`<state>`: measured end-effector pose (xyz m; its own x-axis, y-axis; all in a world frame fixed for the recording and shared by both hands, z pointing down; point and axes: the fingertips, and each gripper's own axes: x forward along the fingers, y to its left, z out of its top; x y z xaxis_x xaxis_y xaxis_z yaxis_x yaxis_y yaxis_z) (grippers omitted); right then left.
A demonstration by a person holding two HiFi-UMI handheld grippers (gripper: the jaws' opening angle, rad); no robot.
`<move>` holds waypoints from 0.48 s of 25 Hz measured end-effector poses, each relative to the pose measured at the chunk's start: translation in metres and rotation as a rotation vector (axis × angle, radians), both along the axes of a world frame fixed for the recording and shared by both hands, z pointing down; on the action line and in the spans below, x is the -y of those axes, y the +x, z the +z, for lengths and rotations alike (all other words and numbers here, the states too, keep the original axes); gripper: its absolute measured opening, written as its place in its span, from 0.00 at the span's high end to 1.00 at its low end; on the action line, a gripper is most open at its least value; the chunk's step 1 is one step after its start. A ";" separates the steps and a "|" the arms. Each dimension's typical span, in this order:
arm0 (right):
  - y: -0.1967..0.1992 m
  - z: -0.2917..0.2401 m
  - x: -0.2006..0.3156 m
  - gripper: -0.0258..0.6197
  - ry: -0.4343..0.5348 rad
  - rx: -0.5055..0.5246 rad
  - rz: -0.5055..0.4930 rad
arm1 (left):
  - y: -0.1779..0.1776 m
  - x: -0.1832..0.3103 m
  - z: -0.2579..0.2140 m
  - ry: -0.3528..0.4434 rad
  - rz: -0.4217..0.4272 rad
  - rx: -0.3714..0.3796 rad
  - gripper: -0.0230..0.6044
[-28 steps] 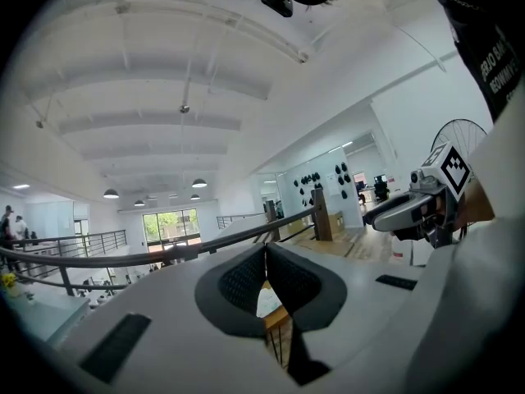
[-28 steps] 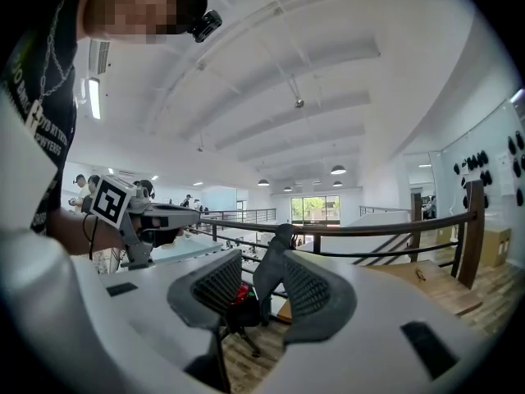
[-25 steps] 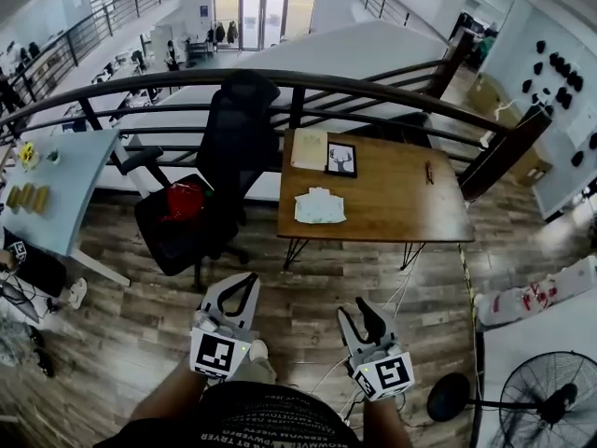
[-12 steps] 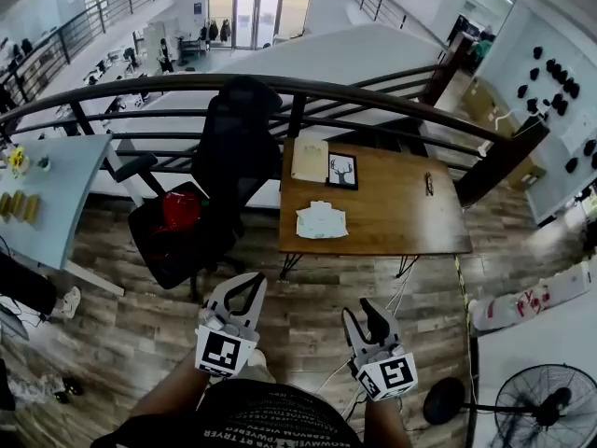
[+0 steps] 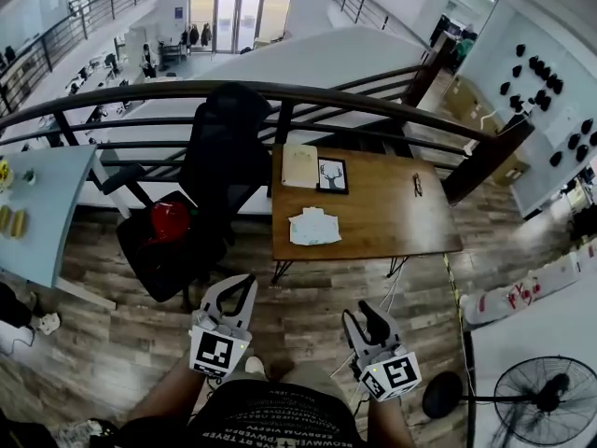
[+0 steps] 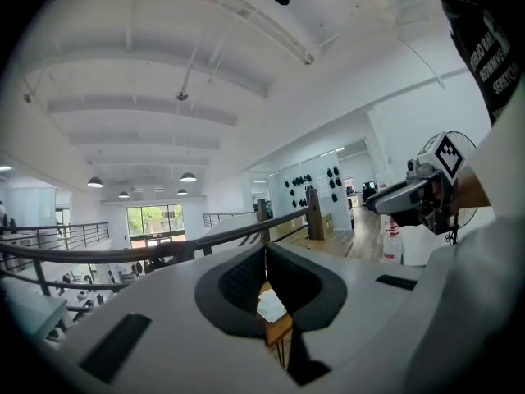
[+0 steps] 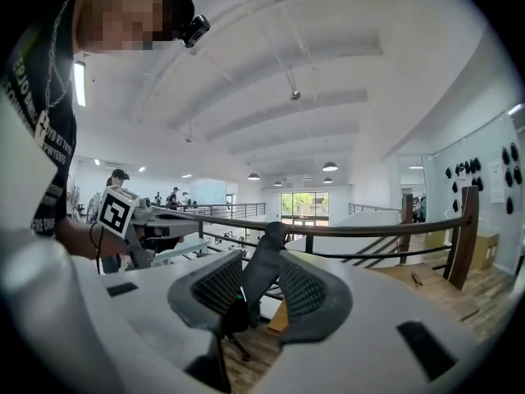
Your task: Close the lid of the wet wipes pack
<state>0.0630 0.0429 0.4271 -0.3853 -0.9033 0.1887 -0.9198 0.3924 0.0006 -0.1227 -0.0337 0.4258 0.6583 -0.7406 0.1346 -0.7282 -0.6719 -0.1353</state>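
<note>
The white wet wipes pack (image 5: 314,226) lies on the wooden table (image 5: 392,213), a few steps ahead of me; its lid is too small to make out. Through the left gripper's jaws the pack (image 6: 271,304) shows as a pale patch. My left gripper (image 5: 244,283) is held low in front of my body, its fingertips meeting with nothing between them. My right gripper (image 5: 360,314) is beside it, open and empty. Both are well short of the table. In the right gripper view the gap of the right gripper (image 7: 261,258) frames a black chair.
A black office chair (image 5: 201,175) with a red thing (image 5: 170,220) on its seat stands left of the table. On the table lie a framed picture (image 5: 333,175), a pale sheet (image 5: 299,166) and a small dark item (image 5: 418,185). A railing (image 5: 280,91) runs behind. A floor fan (image 5: 546,390) stands at the right.
I have come closer to the table, which now shows a little lower and further left. Both grippers came along at the same height, and their jaws stand as before.
</note>
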 end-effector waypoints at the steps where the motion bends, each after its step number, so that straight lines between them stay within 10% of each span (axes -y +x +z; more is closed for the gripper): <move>1: 0.002 0.000 0.001 0.74 -0.003 0.009 0.007 | 0.001 0.001 0.001 -0.002 0.005 -0.002 0.92; 12: 0.002 0.013 0.025 0.74 -0.037 0.057 -0.035 | 0.005 0.021 0.012 -0.029 -0.010 0.017 0.92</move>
